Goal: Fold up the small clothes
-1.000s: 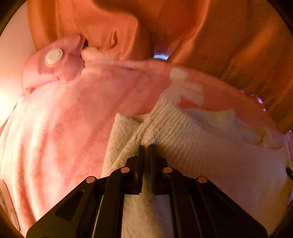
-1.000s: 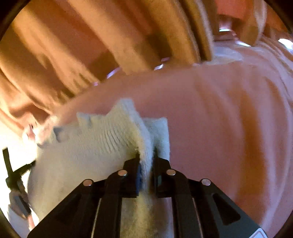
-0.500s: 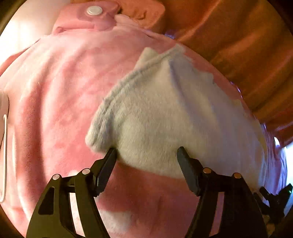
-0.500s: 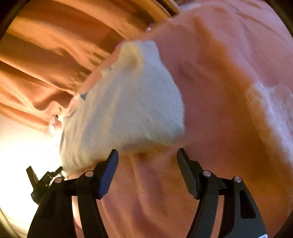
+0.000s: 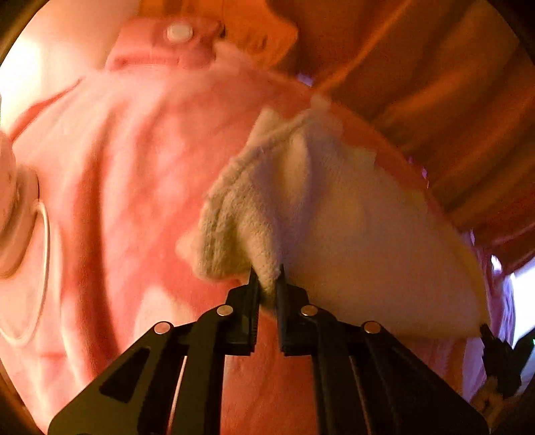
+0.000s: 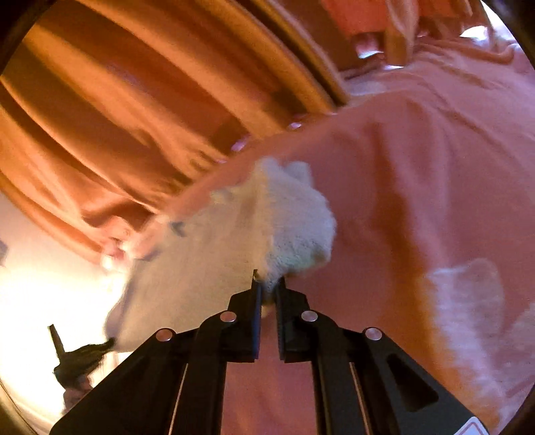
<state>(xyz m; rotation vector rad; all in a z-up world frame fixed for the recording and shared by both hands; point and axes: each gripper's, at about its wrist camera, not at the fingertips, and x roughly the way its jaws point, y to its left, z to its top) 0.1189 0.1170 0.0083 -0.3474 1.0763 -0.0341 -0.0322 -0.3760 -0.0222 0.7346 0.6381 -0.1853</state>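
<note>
Left wrist view: your left gripper (image 5: 267, 281), black with two fingers, has just been closing and is now clamped on a near corner of the cream-white fuzzy knit garment (image 5: 334, 227); a pinch of the fabric stands up between its fingertips. Ahead and to the right of the gripper the garment spreads as a flat folded panel, lying on the pink plush blanket with pale patches (image 5: 133, 167). At the panel's far-right corner the tip of your right gripper (image 5: 498, 348) meets the fabric. Far ahead and to the left, a pink tab with a round white snap button (image 5: 180, 31) lies at the blanket's edge. Beyond it hang orange pleated curtains (image 5: 418, 67).

Right wrist view: your right gripper (image 6: 267, 284) has likewise just been closing and is now clamped on the opposite near corner of the garment (image 6: 234, 241), with fabric bunched between the fingertips. The panel runs off to the gripper's left, where your left gripper (image 6: 83, 354) shows dark at its far corner. The blanket (image 6: 418, 184) extends ahead and to the right; the curtains (image 6: 133, 100) fill the far left, blurred.
</note>
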